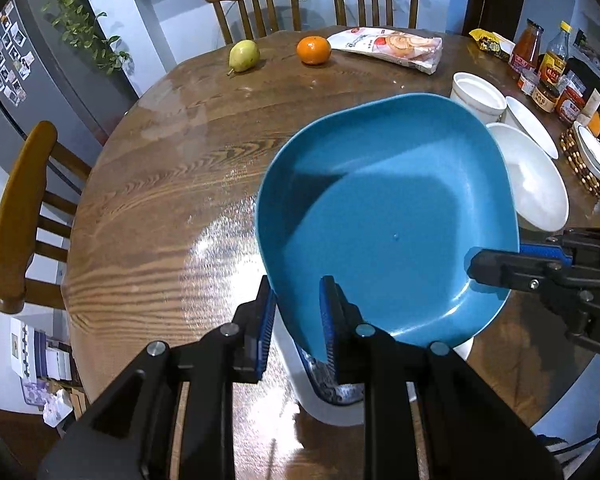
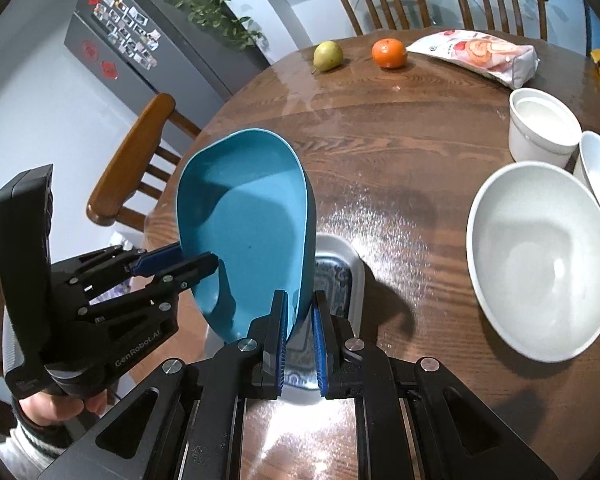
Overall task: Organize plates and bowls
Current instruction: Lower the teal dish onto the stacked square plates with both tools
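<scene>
1. Blue squarish plastic plate point(image 1: 384, 216) hangs tilted above the round wooden table point(image 1: 160, 200); we hold it by its rim with both grippers.
2. Our left gripper point(image 1: 298, 322) clamps the plate's near edge: one blue-padded finger point(image 1: 327, 320) lies inside the plate and the other sits under the rim, pressing on it.
3. Our right gripper point(image 2: 300, 322) has its fingers drawn nearly together on the plate's edge, which stands between the blue pads point(image 2: 319, 344) in the right wrist view.
4. In the left wrist view the right gripper reaches in from the right side, one black finger point(image 1: 496, 270) over the plate's inner surface.
5. In the right wrist view the left gripper comes in from the left, gripped by a hand point(image 2: 56, 404) in a grey sleeve.
6. Directly below the plate rests a white rectangular dish with a blue patterned centre point(image 2: 336, 276), flat on the table and partly hidden.
7. To the right sits a large white round bowl point(image 2: 540, 264), empty, with a white oval dish point(image 2: 598, 176) just beside it and a white cylindrical pot point(image 2: 540, 124) behind.
8. At the table's far edge lie a green pear point(image 1: 243, 55), an orange mandarin point(image 1: 313, 50) and a pink-and-white snack bag point(image 1: 396, 49), well apart from the plate.
9. Sauce bottles and jars point(image 1: 544, 76) crowd the far right edge.
10. Wooden chairs point(image 1: 256, 4) ring the table, and a grey fridge point(image 2: 112, 52) covered in magnets stands at the left.
</scene>
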{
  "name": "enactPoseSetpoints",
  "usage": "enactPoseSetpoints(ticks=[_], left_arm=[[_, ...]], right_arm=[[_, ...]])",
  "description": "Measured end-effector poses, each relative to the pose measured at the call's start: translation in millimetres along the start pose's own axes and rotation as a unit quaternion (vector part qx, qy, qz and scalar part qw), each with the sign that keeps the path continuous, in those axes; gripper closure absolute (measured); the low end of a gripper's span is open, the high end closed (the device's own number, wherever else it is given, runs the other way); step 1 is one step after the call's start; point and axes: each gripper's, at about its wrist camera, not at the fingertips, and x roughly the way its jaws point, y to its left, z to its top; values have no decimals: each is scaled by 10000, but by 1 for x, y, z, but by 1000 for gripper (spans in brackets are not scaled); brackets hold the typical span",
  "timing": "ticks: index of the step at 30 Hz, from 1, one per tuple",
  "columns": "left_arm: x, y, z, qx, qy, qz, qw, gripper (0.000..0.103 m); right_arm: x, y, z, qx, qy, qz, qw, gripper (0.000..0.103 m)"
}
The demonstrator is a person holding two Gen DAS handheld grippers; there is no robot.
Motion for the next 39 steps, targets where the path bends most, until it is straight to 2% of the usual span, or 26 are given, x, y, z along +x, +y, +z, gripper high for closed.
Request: enactPoseSetpoints(ticks=[10,20,30,39], left_arm=[[4,-5,-13,-92,139,61,9998,83],[19,-9,-29,-195,444,54,9988,83],[36,-14,-32,-152,714,60,9973,82],[40,-16,-31,-50,780,111,9969,81]], right_arm=[[5,0,-9,-59,216,34,9997,89],[19,-5,-17,-72,488,64,9988,89],[37,-11,-22,27,778,-36,9970,89],[46,-10,-23,35,909,-130,9958,89]])
